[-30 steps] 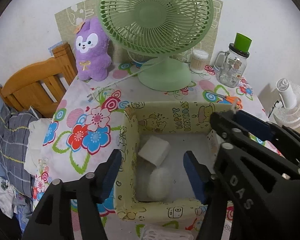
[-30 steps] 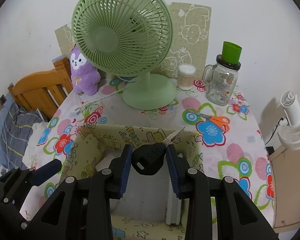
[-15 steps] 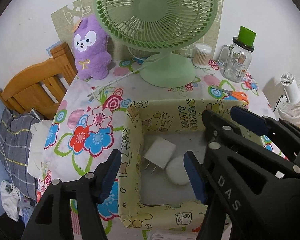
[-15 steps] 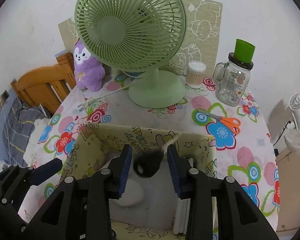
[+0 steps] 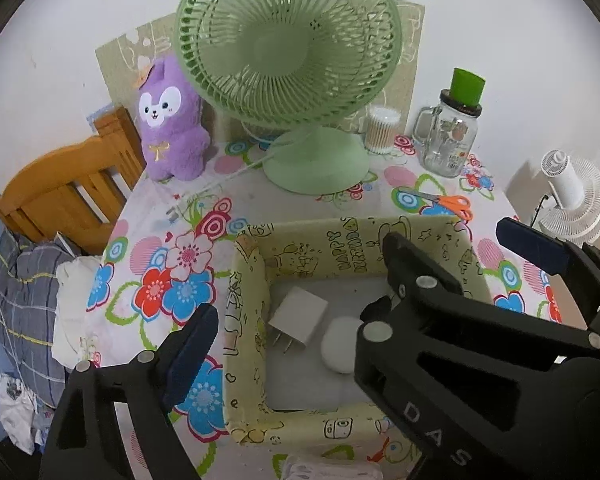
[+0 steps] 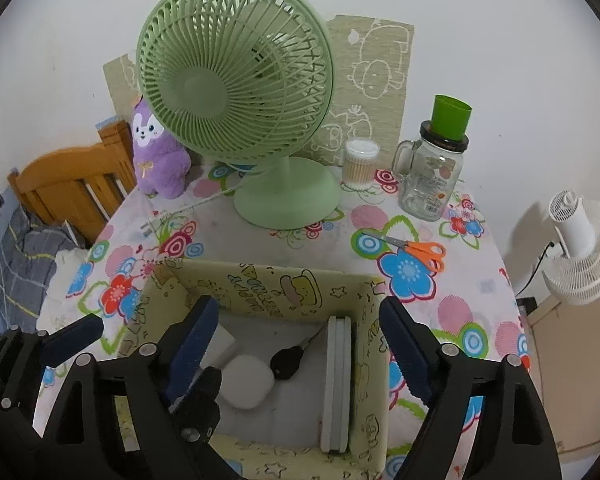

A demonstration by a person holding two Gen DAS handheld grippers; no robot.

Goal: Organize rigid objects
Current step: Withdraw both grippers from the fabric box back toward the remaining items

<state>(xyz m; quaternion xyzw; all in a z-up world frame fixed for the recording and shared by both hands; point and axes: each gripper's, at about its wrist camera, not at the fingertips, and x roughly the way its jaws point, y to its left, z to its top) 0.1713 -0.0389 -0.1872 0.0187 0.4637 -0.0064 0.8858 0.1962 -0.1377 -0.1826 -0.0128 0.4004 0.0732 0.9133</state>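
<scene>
Our right gripper (image 6: 300, 356) is opening above the box (image 6: 260, 280), nothing between its jaws; the key (image 6: 286, 362) lies inside. Left gripper (image 5: 292, 344) opening, empty. Next we likely fetch the scissors (image 6: 418, 250) from the surface (image 6: 228, 232).

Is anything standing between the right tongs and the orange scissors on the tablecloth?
Only the box's far wall lies between the opening, empty right tongs and the orange scissors; past it, the tablecloth looks bare.

Floral table (image 6: 260, 248): fan (image 6: 236, 92), box (image 6: 276, 286), scissors (image 6: 416, 249)
</scene>
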